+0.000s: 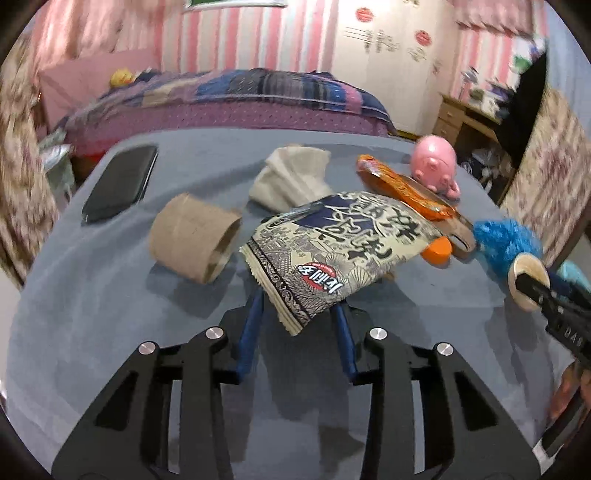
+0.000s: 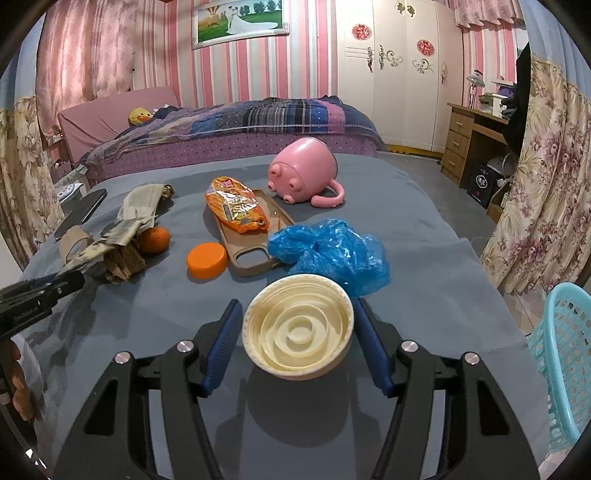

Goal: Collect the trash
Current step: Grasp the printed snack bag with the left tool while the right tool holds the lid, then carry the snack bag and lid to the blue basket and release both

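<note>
I see pink-and-white striped walls [image 2: 258, 70] with a framed wedding picture [image 2: 240, 22], and a bed [image 2: 236, 144] under a plaid quilt [image 2: 266, 114]. A white wardrobe [image 2: 399, 74] stands beside a wooden desk [image 2: 469, 136]; floral curtains [image 2: 543, 177] hang at my right.

**Lighting and picture quality at my two wrist cameras**

Both views are evenly lit from overhead indoor light; colours read bright. My left wrist view is smeared by motion blur, worst at the striped wall [image 1: 236, 40] and curtains. My right wrist view is sharp. Soft shadows fall toward me under the cream lid [image 2: 297, 332] and the cardboard roll [image 1: 195, 240]. Fisheye distortion bows the bed [image 2: 236, 125] and darkens every corner; the blue plastic bag [image 2: 328, 254] glints.
</note>
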`<state>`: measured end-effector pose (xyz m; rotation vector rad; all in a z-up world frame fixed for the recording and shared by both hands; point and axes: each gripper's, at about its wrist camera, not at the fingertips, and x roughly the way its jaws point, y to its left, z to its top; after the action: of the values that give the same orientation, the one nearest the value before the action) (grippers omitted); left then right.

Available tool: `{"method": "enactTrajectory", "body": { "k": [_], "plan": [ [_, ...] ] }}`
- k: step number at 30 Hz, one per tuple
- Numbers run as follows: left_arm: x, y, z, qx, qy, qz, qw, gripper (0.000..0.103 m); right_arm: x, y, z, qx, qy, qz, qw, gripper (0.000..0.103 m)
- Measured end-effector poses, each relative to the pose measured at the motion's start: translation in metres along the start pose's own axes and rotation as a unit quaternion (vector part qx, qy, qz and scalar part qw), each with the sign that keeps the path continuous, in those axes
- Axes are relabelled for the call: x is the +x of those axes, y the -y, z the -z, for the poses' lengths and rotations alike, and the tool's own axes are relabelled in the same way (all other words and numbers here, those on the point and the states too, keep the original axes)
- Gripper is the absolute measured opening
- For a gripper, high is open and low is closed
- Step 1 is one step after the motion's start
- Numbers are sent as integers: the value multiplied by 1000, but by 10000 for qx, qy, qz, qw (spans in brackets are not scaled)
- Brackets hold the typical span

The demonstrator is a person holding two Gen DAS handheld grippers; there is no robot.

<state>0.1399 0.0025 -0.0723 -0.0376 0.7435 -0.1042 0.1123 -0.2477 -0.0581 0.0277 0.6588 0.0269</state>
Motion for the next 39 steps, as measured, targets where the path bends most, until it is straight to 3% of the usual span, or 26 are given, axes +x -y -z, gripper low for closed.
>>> {"method": "enactTrajectory", "body": {
  "k": [5, 7, 9, 12, 14, 18, 21, 29, 39],
  "plan": [
    [3, 23, -1, 512, -12, -145, 9986, 38, 0, 1, 0, -10, -11, 0, 10000, 61],
    [4, 28, -3, 531, -22, -124, 9985, 50, 0, 1, 0, -1, -15, -4, 10000, 61],
    [3, 34, -6, 551, 18, -94, 9984, 68, 0, 2, 0, 12, -22, -7, 10000, 61],
    [3, 42, -8, 650, 85, -80, 9978, 70, 0, 3, 0, 7, -21, -5, 10000, 61],
    [7, 47, -10, 699, 74, -98, 9975, 62, -1, 3, 0, 9, -16, 3, 10000, 61],
    [11, 46, -11, 676, -52, 109, 9976, 18, 0, 8, 0, 46, -13, 17, 10000, 61],
    [1, 42, -10, 643, 72, 195, 9977, 6, 1, 12, -1, 89, -17, 35, 10000, 61],
    [-33, 38, -16, 344, 349, 407, 9980, 0, -4, 23, -3, 231, 36, 85, 9997, 61],
    [-62, 77, -29, 406, 570, 585, 9958, 0, -42, 68, -8, 562, 286, 301, 9976, 61]
  ]
}}
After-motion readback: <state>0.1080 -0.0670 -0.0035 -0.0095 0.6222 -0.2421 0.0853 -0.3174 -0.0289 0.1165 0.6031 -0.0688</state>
